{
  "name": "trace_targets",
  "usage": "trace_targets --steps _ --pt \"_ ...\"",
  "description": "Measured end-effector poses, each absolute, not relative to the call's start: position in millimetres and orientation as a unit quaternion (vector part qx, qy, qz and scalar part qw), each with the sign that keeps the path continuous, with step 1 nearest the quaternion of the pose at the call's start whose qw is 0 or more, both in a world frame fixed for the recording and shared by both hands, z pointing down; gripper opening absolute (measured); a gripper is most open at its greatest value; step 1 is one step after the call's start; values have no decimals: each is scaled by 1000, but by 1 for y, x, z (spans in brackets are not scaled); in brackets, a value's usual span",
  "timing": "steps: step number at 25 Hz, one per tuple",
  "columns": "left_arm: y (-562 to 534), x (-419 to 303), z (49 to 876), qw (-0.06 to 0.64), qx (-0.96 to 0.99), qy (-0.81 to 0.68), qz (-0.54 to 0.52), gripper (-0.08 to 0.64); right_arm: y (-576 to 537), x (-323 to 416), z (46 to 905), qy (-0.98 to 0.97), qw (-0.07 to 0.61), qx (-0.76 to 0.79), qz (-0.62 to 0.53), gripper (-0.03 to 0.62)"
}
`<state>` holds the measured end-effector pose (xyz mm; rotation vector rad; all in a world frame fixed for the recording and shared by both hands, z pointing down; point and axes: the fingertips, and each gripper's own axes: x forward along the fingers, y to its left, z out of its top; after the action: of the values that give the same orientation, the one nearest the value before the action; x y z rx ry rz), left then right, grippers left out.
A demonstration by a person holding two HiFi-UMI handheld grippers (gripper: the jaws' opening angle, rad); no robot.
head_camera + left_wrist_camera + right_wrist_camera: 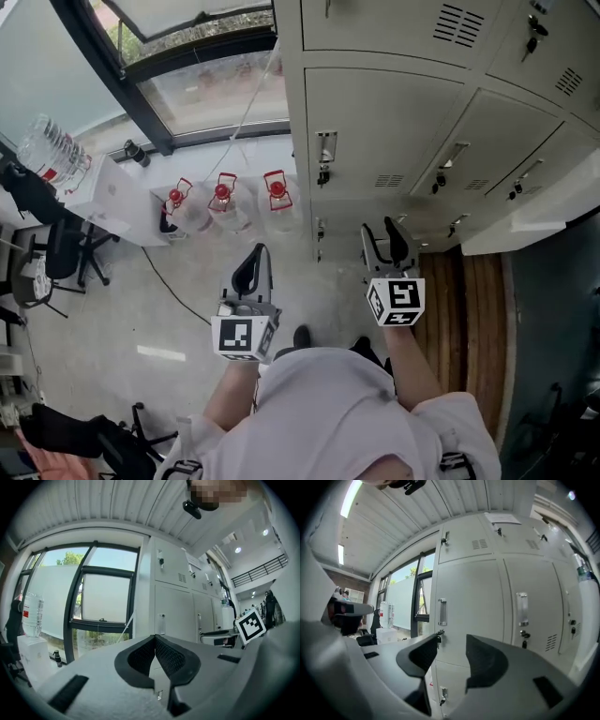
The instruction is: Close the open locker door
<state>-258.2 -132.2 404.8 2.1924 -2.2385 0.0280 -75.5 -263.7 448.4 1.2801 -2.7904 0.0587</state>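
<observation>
Left gripper (pixel 251 265): jaws shut together, nothing in them, held off the left end of the locker bank (pixel 394 122). Right gripper (pixel 385 244): jaws wide apart, empty, pointed at the closed doors on the locker bank's front, not touching them. Open locker door (pixel 527 223) swings out from the locker bank's front, further right, well apart from both grippers; the right gripper is nearer to it. 3 water jugs (pixel 223 199) stand on the floor by the locker bank's left end.
</observation>
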Motion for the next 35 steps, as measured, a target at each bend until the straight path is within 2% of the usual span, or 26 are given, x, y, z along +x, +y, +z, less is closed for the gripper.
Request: trace_targets --steps 9,12,14,35 --pt "-145 -213 391 -9 730 -683 -1 7 -219 -17 410 -881 12 473 -11 134" --pt "-146 -201 387 -15 736 -677 -2 8 -210 -7 410 -873 14 488 -11 51" --pt "-146 -195 387 -16 740 -673 -2 8 -205 -2 409 -871 12 492 -2 22" --pt "-143 -177 386 -21 753 -657 -2 8 -193 9 399 -870 1 493 4 12"
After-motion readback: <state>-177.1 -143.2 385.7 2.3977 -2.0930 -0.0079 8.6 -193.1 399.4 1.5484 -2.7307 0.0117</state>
